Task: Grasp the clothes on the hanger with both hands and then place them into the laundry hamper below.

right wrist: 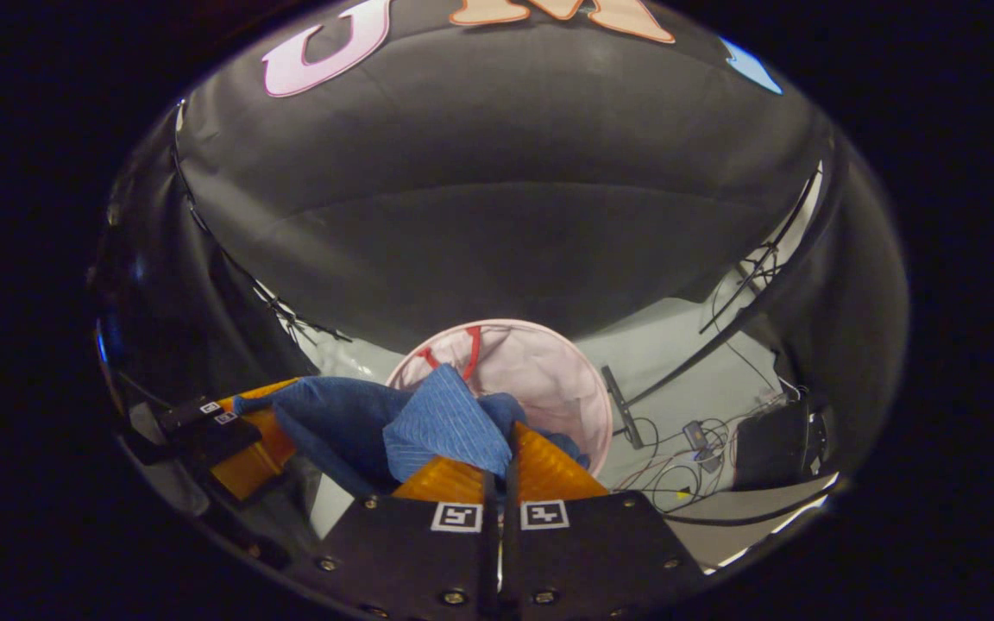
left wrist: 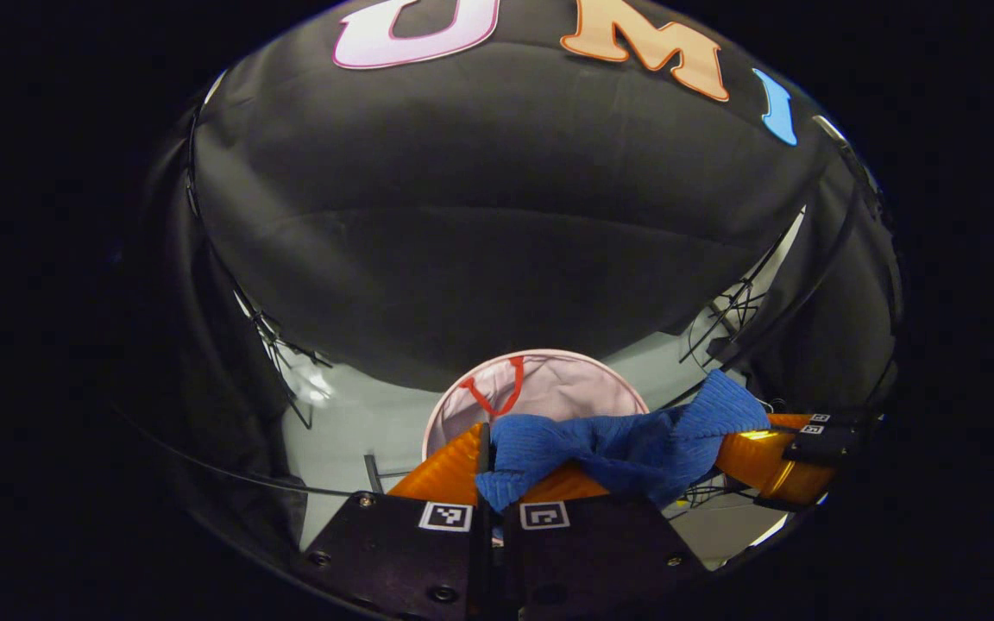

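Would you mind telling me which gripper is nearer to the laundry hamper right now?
Cannot tell; roughly level. The left gripper and right gripper each clamp an end of the blue cloth, stretched between them, above the pink hamper on the floor.

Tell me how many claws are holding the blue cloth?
2. The left claw pinches one end of the blue cloth. The right claw pinches the other end, above the hamper.
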A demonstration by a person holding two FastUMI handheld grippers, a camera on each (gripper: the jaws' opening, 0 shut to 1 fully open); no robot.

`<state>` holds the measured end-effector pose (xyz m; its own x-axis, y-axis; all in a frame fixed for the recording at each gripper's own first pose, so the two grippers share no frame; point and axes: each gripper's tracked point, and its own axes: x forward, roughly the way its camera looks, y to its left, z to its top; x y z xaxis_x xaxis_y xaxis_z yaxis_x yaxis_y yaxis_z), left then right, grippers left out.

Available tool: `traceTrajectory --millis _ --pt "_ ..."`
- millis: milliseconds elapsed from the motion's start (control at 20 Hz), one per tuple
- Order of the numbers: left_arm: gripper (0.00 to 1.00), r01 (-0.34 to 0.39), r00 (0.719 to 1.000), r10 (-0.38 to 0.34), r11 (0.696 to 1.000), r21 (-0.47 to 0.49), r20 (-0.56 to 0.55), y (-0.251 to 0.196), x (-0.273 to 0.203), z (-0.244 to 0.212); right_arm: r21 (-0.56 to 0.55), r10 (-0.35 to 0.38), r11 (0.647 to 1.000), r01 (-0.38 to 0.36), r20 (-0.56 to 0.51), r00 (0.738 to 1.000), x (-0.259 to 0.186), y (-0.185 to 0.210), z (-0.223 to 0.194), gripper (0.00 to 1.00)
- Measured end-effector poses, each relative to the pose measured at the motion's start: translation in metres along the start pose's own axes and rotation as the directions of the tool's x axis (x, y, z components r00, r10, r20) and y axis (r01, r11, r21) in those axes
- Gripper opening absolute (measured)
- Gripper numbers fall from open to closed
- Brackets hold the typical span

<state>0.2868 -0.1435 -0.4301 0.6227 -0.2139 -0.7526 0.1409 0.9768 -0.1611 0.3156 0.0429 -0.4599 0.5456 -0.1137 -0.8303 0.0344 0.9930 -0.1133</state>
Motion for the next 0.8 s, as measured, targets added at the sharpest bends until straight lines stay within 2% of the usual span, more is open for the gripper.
traceTrajectory --millis 250,450,650,700,750,800 --pt "0.06 0.024 0.998 -0.023 1.000 0.010 -0.059 0.001 0.005 -0.010 0.003 -0.017 1.000 0.017 -0.045 0.999 0.008 0.000 -0.011 0.02" --pt "0.06 0.033 0.989 -0.032 0.999 0.006 -0.141 0.005 0.026 -0.037 -0.016 -0.044 0.999 0.043 -0.108 0.993 0.037 -0.018 -0.030 0.02" --pt "0.07 0.027 0.982 -0.024 1.000 0.013 -0.186 0.001 0.040 -0.048 -0.010 -0.027 1.000 0.026 -0.119 0.993 0.041 -0.015 -0.036 0.02" --pt "0.12 0.022 0.980 -0.019 1.000 0.011 -0.199 0.000 0.037 -0.050 -0.010 -0.018 1.000 0.017 -0.114 0.993 0.041 -0.015 -0.038 0.02" --pt "0.11 0.025 0.978 -0.025 1.000 0.001 -0.208 -0.002 0.035 -0.053 -0.014 -0.013 1.000 0.012 -0.106 0.994 0.039 -0.015 -0.038 0.07" --pt "0.16 0.022 0.979 -0.023 1.000 -0.009 -0.201 -0.004 0.030 -0.050 -0.021 -0.006 1.000 0.004 -0.099 0.995 0.033 -0.016 -0.037 0.09"
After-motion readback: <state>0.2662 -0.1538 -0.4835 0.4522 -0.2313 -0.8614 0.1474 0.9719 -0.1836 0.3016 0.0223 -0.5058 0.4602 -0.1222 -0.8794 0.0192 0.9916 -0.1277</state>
